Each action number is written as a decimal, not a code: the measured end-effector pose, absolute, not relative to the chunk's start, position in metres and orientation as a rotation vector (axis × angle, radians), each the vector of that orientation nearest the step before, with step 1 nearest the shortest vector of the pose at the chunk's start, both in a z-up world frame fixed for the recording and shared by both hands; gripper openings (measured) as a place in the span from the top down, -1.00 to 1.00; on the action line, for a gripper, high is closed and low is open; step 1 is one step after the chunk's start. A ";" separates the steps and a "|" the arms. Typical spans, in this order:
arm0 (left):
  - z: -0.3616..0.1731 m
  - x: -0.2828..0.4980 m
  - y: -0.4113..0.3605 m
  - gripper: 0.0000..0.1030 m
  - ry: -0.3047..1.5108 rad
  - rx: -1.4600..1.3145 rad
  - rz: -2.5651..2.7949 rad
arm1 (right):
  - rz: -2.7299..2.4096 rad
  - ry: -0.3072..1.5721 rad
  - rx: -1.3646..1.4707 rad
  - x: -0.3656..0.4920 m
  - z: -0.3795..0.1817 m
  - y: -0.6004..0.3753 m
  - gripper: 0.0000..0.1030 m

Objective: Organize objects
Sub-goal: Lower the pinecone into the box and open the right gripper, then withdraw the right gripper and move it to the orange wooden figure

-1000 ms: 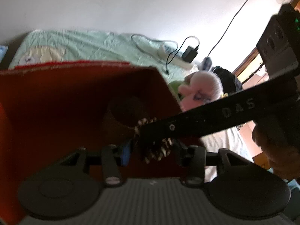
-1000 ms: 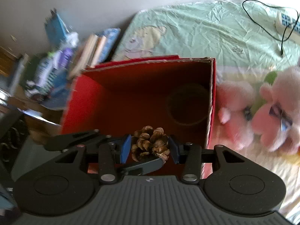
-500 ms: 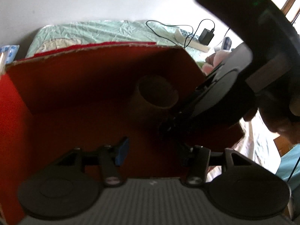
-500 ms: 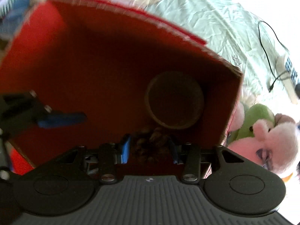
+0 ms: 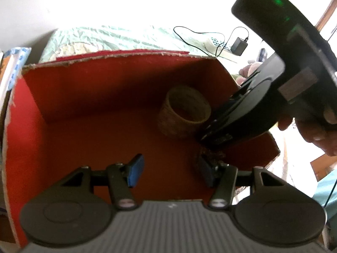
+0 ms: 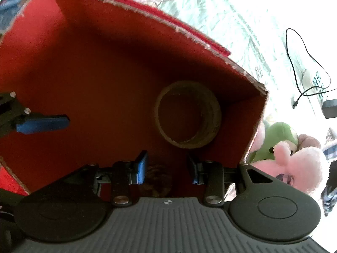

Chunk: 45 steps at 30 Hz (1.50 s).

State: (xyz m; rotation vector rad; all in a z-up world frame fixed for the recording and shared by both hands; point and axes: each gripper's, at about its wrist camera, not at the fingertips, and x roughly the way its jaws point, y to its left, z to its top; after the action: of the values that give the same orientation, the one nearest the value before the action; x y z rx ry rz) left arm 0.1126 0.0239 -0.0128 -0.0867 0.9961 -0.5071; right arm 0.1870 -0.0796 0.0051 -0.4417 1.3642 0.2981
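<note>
A red cardboard box [image 5: 94, 97] [image 6: 94, 67] sits open on the bed. A brown cardboard ring [image 5: 185, 110] [image 6: 187, 113] stands on its floor near the right wall. A pine cone [image 6: 157, 182] lies on the box floor between the pads of my right gripper [image 6: 168, 168], which is open, with gaps on both sides. In the left wrist view a bit of the cone [image 5: 212, 154] shows under the right gripper's body [image 5: 252, 109]. My left gripper [image 5: 170, 170] is open and empty over the box floor.
Pink and green plush toys [image 6: 286, 147] lie right of the box. A power strip with cable and adapter [image 5: 238, 44] lies on the green bedsheet [image 6: 231, 16] behind. Books [image 5: 12, 67] stand at the left.
My right gripper carried the pine cone down into the box and opened, letting it go. My left gripper spread open and moved over the box interior.
</note>
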 end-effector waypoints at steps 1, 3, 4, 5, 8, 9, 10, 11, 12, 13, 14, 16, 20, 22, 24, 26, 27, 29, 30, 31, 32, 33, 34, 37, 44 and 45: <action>-0.011 0.112 0.023 -0.15 0.992 -0.076 -0.497 | 0.303 1.353 -0.423 0.185 0.008 -0.082 0.20; -0.007 0.109 0.019 -0.15 0.987 -0.049 -0.465 | 0.309 1.325 -0.379 0.179 0.013 -0.090 0.20; -0.005 0.110 0.017 -0.15 0.989 -0.041 -0.451 | 0.311 1.311 -0.351 0.176 0.016 -0.094 0.20; -0.003 0.107 0.017 -0.15 0.991 -0.032 -0.436 | 0.314 1.301 -0.329 0.178 0.018 -0.103 0.20; 0.002 0.105 0.014 -0.15 1.000 -0.016 -0.388 | 0.316 1.265 -0.256 0.169 0.023 -0.117 0.20; 0.003 0.105 0.013 -0.15 1.003 -0.010 -0.372 | 0.312 1.254 -0.238 0.167 0.024 -0.121 0.20; 0.004 0.104 0.012 -0.15 1.005 -0.001 -0.354 | 0.305 1.241 -0.224 0.165 0.026 -0.123 0.20; 0.005 0.103 0.010 -0.15 1.008 0.010 -0.332 | 0.302 1.228 -0.209 0.163 0.028 -0.126 0.20; 0.006 0.103 0.008 -0.15 1.010 0.022 -0.313 | 0.302 1.217 -0.193 0.158 0.029 -0.128 0.20; 0.007 0.101 0.005 -0.15 1.011 0.035 -0.292 | 0.302 1.207 -0.175 0.155 0.031 -0.130 0.20; 0.008 0.099 0.003 -0.15 1.010 0.044 -0.271 | 0.303 1.197 -0.156 0.152 0.033 -0.131 0.20; 0.013 0.095 -0.001 -0.17 1.010 0.056 -0.237 | 0.303 1.177 -0.125 0.143 0.048 -0.123 0.20; 0.022 0.083 -0.008 -0.21 1.007 0.081 -0.164 | 0.330 1.138 -0.075 0.138 0.055 -0.128 0.20; 0.026 0.077 -0.011 -0.23 1.000 0.090 -0.134 | 0.345 1.114 -0.058 0.127 0.061 -0.131 0.20; 0.030 0.070 -0.015 -0.24 0.995 0.090 -0.111 | 0.369 1.091 -0.046 0.117 0.065 -0.134 0.20; 0.034 0.063 -0.019 -0.26 0.987 0.090 -0.092 | 0.393 1.074 -0.030 0.109 0.069 -0.137 0.20; 0.035 0.060 -0.021 -0.26 0.984 0.093 -0.082 | 0.402 1.067 -0.024 0.106 0.070 -0.139 0.20; 0.038 0.053 -0.025 -0.27 0.970 0.100 -0.058 | 0.418 1.049 -0.012 0.099 0.073 -0.145 0.20; 0.039 0.050 -0.026 -0.30 0.968 0.103 -0.051 | 0.421 1.040 -0.007 0.095 0.074 -0.147 0.20; 0.040 0.046 -0.028 -0.30 0.969 0.099 -0.047 | 0.421 1.034 -0.005 0.092 0.073 -0.146 0.20; 0.041 0.044 -0.029 -0.30 0.971 0.095 -0.042 | 0.423 1.028 -0.002 0.089 0.073 -0.147 0.20; 0.042 0.041 -0.031 -0.30 0.969 0.095 -0.034 | 0.428 1.024 0.003 0.086 0.073 -0.149 0.20; 0.043 0.037 -0.032 -0.30 0.966 0.098 -0.026 | 0.435 1.021 0.010 0.084 0.073 -0.151 0.20; 0.044 0.029 -0.038 -0.30 0.961 0.101 -0.005 | 0.445 1.017 0.031 0.077 0.074 -0.155 0.20; 0.039 0.017 -0.048 -0.32 0.973 0.125 0.038 | 0.463 1.007 0.067 0.060 0.069 -0.162 0.20; 0.038 0.015 -0.050 -0.32 0.978 0.128 0.042 | 0.466 1.009 0.076 0.057 0.068 -0.163 0.20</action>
State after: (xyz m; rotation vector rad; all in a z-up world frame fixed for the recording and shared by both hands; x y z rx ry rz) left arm 0.0153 -0.0498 0.0379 0.1277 0.9778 0.0415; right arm 0.0566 -0.1628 0.0683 0.0755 1.0085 0.4660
